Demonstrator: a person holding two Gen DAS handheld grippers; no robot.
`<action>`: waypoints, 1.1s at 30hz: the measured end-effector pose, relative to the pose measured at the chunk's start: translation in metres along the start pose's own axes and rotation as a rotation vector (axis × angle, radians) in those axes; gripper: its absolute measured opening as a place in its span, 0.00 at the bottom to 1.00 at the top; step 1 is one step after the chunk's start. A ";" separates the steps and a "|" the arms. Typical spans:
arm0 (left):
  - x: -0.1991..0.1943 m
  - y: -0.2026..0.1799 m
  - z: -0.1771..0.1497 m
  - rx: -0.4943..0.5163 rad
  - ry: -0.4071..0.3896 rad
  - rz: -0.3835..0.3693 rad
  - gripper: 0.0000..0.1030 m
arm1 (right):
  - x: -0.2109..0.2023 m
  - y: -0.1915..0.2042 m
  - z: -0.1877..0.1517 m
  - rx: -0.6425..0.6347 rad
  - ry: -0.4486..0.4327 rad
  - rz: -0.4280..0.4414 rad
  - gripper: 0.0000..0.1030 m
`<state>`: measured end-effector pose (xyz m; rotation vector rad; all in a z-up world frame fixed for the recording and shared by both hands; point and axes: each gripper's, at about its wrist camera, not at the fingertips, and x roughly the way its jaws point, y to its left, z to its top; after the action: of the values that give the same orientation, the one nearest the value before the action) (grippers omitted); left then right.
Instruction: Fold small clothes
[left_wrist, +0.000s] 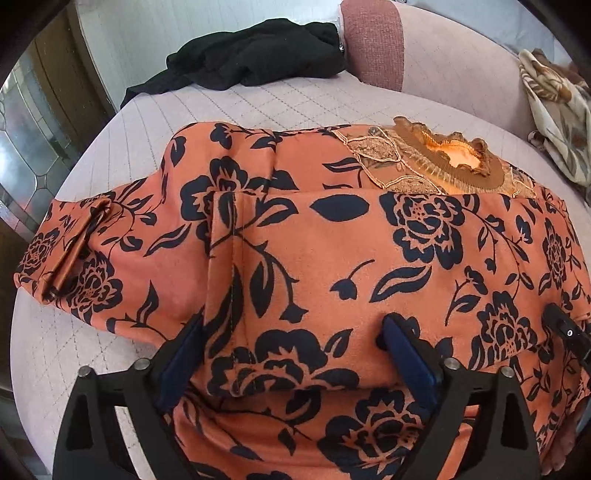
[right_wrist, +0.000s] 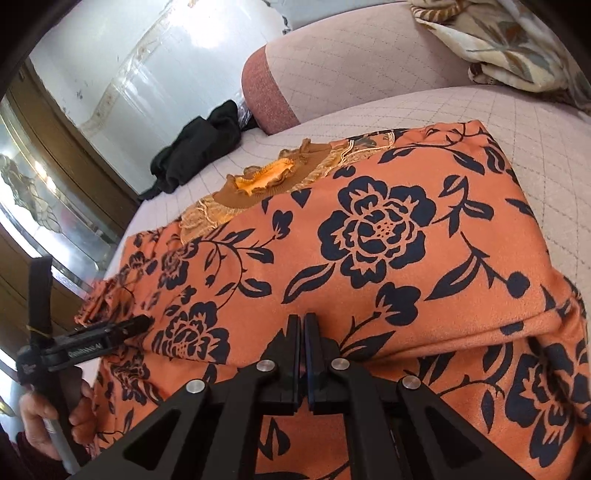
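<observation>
An orange top with black flowers (left_wrist: 332, 236) lies on the pale quilted bed (left_wrist: 258, 99), its brown ruffled collar (left_wrist: 458, 158) at the far side. Its near part is folded up over the body. My left gripper (left_wrist: 291, 347) is open, its blue pads astride the folded edge. My right gripper (right_wrist: 303, 332) is shut on the top's (right_wrist: 369, 236) folded edge. The left gripper also shows at the left of the right wrist view (right_wrist: 140, 323).
A black garment (left_wrist: 258, 55) lies at the far end of the bed by a pink padded headboard (left_wrist: 376, 40). A cream patterned cloth (left_wrist: 557, 110) lies at the far right. A glass door (left_wrist: 26, 147) stands to the left.
</observation>
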<state>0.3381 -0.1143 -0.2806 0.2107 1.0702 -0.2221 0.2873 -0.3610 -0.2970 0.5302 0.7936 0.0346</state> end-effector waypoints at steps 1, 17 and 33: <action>0.001 -0.004 -0.001 0.004 -0.006 0.009 0.98 | 0.001 -0.003 -0.001 0.016 -0.005 0.020 0.04; 0.003 -0.001 0.004 -0.030 0.008 0.039 1.00 | 0.006 0.009 -0.004 -0.067 -0.019 -0.094 0.04; -0.044 0.197 0.010 -0.500 -0.032 0.234 1.00 | 0.040 0.181 0.042 -0.279 0.168 -0.230 0.07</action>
<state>0.3814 0.0748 -0.2250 -0.1188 1.0276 0.2526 0.3742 -0.2134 -0.2150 0.1715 0.9920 -0.0228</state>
